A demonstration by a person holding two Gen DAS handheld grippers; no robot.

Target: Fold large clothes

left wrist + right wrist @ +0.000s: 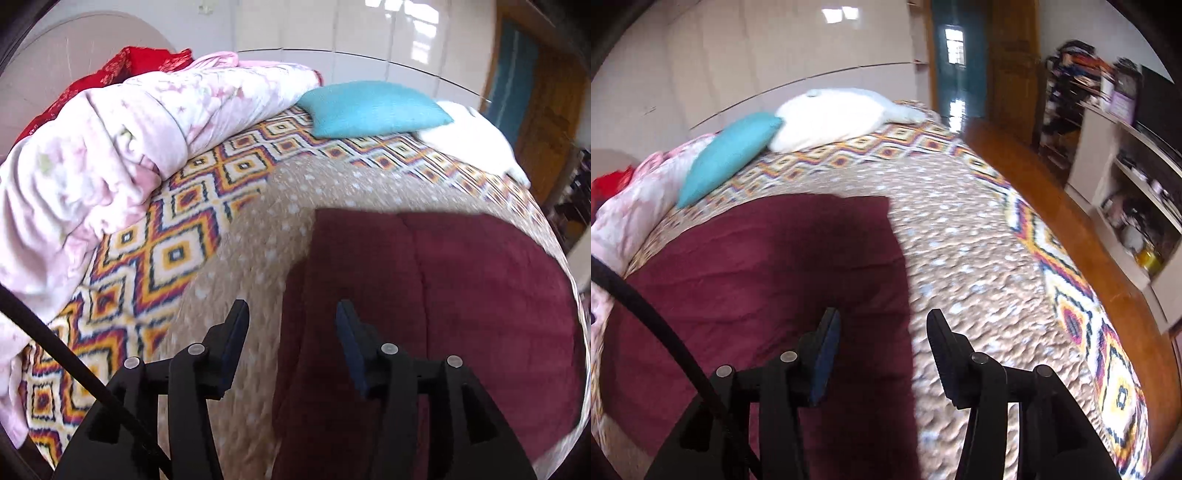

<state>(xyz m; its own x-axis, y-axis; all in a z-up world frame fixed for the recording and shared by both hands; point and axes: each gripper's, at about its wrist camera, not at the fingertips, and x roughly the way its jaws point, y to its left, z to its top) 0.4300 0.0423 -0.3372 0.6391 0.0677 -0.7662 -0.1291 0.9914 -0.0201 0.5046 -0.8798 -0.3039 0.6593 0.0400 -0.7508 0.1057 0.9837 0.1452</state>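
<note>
A dark maroon garment (443,295) lies flat in a rectangle on a tan speckled blanket (251,258) that covers the bed. My left gripper (291,314) hovers open above the garment's left edge, nothing between its fingers. In the right wrist view the same maroon garment (757,273) fills the left half, and my right gripper (882,321) hangs open over its right edge, where it meets the tan blanket (979,266). Neither gripper touches the cloth.
A patterned diamond bedspread (162,236) lies under the blanket. A pink quilt (110,147) and red cloth (140,62) are heaped at the far left, beside a teal pillow (369,109) and a white pillow (831,122). Wooden floor (1052,206) and shelves (1137,199) lie to the right.
</note>
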